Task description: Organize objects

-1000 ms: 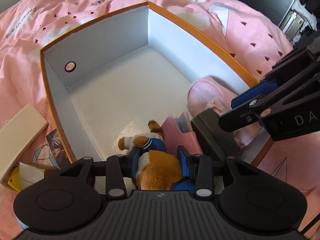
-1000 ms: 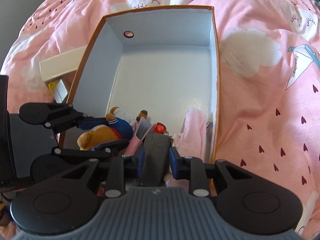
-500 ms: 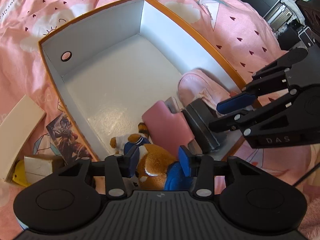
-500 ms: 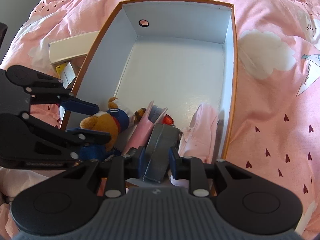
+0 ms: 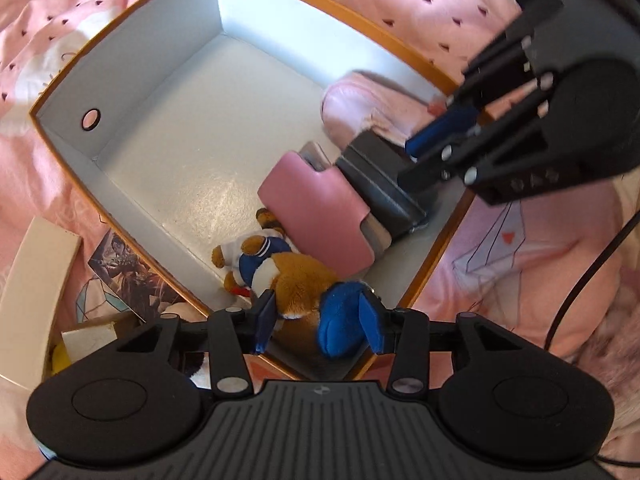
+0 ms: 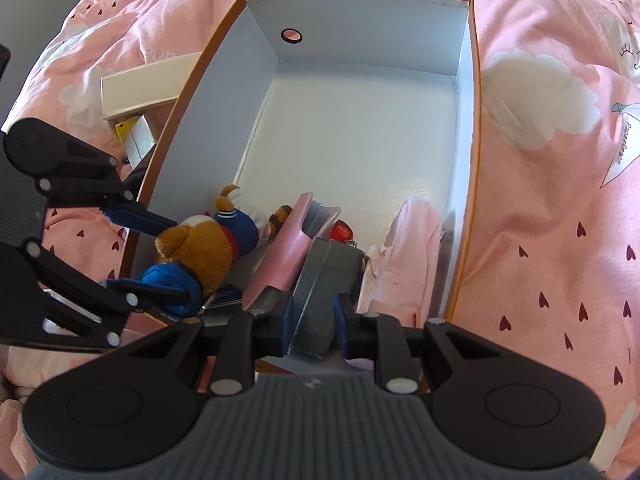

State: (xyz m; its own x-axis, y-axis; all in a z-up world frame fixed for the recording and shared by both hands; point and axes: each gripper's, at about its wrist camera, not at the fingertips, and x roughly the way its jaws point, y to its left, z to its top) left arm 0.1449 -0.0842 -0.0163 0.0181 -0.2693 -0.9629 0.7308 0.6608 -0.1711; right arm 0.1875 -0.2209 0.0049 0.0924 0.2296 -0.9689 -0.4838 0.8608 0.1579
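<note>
A brown plush bear [image 5: 296, 284] in blue clothes lies in the near corner of the white box with the orange rim [image 5: 120, 36]. My left gripper [image 5: 318, 324] is around the bear's head and blue hat. Its jaws are opening, and both pads still touch the plush. In the right wrist view the bear [image 6: 200, 248] sits between the left gripper's fingers [image 6: 178, 260]. My right gripper [image 6: 314, 312] is closing on a grey case [image 6: 328, 268] that stands on edge in the box. A pink case [image 6: 284, 256] leans between the bear and the grey case.
A folded pink fabric item [image 6: 408, 256] lies against the box's right wall, and a small red object [image 6: 340, 232] shows behind the grey case. Outside the box, on the pink bedspread, lie a cream board [image 5: 32, 292], a picture card [image 5: 120, 264] and a small white box [image 5: 88, 340].
The left gripper rolled and drew back toward the box's near corner with the bear, its jaws a little wider. The right gripper kept its place on the grey case.
</note>
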